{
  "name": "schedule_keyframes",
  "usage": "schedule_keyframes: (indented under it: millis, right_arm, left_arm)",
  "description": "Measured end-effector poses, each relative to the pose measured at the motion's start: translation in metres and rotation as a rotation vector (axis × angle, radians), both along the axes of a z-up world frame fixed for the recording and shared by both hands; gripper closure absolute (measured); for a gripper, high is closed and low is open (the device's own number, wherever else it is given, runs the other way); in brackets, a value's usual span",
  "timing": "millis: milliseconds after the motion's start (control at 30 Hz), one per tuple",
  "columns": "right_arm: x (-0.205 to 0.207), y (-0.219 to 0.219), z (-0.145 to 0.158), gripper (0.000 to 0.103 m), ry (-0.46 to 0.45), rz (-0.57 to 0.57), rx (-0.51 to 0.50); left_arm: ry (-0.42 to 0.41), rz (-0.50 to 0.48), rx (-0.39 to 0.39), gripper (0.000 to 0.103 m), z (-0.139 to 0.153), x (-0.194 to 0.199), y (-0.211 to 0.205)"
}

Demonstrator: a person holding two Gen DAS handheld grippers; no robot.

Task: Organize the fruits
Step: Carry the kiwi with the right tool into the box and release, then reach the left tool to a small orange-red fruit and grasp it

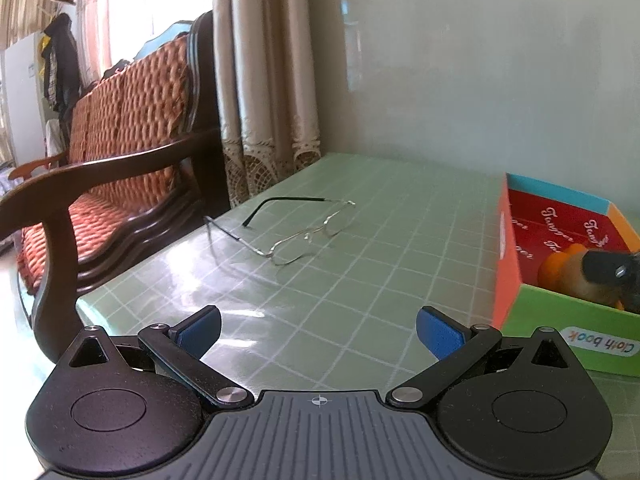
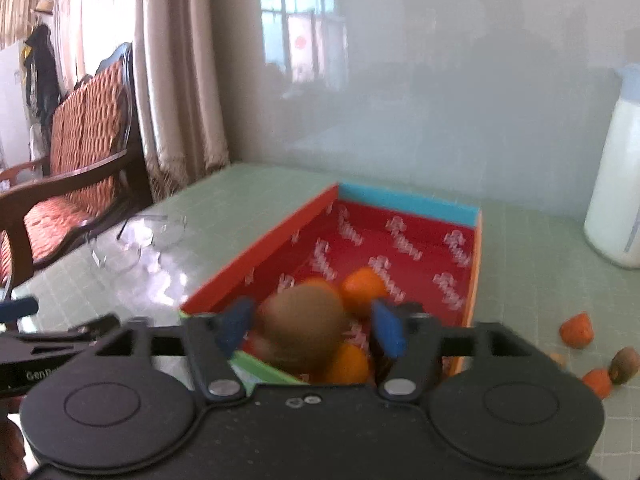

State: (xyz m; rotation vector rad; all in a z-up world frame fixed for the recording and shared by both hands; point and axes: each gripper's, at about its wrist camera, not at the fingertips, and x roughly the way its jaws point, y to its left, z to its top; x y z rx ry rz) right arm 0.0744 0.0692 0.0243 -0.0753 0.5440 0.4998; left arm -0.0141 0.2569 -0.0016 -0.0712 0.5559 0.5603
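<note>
Two grippers are in your hands over the green checked bench. Your right gripper sits above the near end of the open box, its blue fingers spread apart. A brown kiwi lies between them, with a gap showing on each side, though blur makes the picture soft, so you have no grip on it. Inside the red-lined box, an orange sits just behind the kiwi and another orange just below it. More fruit lies loose on the bench to the right of the box: orange pieces and a second kiwi, near a white jug. Your left gripper is held wide open and empty over bare bench, left of the box, with a pair of glasses ahead of it.
</note>
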Motion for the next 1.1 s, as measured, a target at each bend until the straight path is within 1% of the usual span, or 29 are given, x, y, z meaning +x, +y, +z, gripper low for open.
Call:
schedule_keyframes:
  millis: [67, 133, 300, 367, 633, 933, 1100]
  right_arm:
    - [0.001, -0.006, 0.004, 0.029, -0.015, -0.015, 0.028]
    - [0.004, -0.018, 0.007, 0.032, -0.016, -0.055, 0.066]
    - [0.014, -0.073, 0.016, 0.031, 0.006, -0.206, 0.188]
    - [0.017, -0.093, 0.020, 0.031, 0.002, -0.254, 0.209]
    - [0.015, -0.162, 0.028, 0.031, -0.023, -0.367, 0.173]
    - [0.007, -0.224, 0.028, 0.031, -0.023, -0.457, 0.137]
    - [0.001, -0.259, 0.028, 0.031, -0.027, -0.502, 0.134]
  left_arm:
    - [-0.005, 0.004, -0.013, 0.000, 0.000, 0.000, 0.002]
    - [-0.012, -0.001, -0.021, 0.000, 0.001, 0.000, 0.000]
    - [-0.024, -0.037, -0.001, 0.000, 0.005, 0.006, -0.015]
    - [-0.028, -0.052, 0.000, 0.000, 0.007, 0.008, -0.021]
    - [-0.046, -0.115, 0.002, 0.000, 0.016, 0.021, -0.054]
    - [-0.055, -0.204, 0.022, 0.000, 0.024, 0.038, -0.109]
    - [-0.059, -0.251, 0.030, 0.000, 0.027, 0.047, -0.138]
